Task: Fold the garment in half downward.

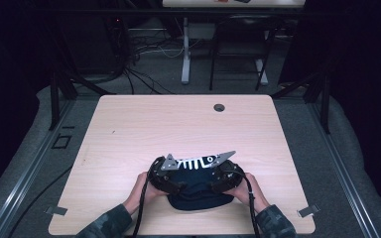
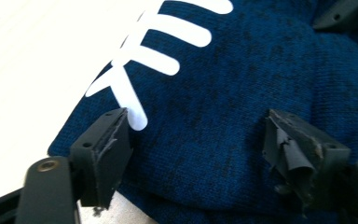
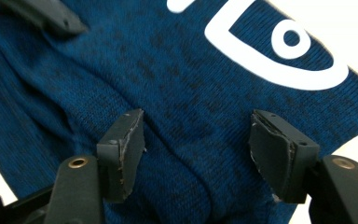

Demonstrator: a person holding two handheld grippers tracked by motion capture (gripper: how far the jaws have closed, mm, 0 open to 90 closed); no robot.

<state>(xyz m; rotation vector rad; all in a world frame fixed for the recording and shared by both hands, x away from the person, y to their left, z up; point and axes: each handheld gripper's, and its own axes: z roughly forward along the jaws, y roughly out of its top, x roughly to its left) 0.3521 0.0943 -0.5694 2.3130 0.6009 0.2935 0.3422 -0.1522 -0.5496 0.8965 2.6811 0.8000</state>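
Left gripper (image 2: 198, 149) jaws spread above the blue knit cloth (image 2: 242, 107), nothing clamped, right gripper (image 3: 198, 154) jaws likewise parted over it, cloth with white fish-skeleton print (image 1: 194, 162) laid at the near edge of the wooden table (image 1: 144, 124)

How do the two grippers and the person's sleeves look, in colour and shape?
Each gripper, left gripper and right gripper, is black with two flat jaws; the pads are worn and frayed. A grey three-cornered plate sits on top, and a black cable trails back. The sleeves are dark and mottled, like camouflage.
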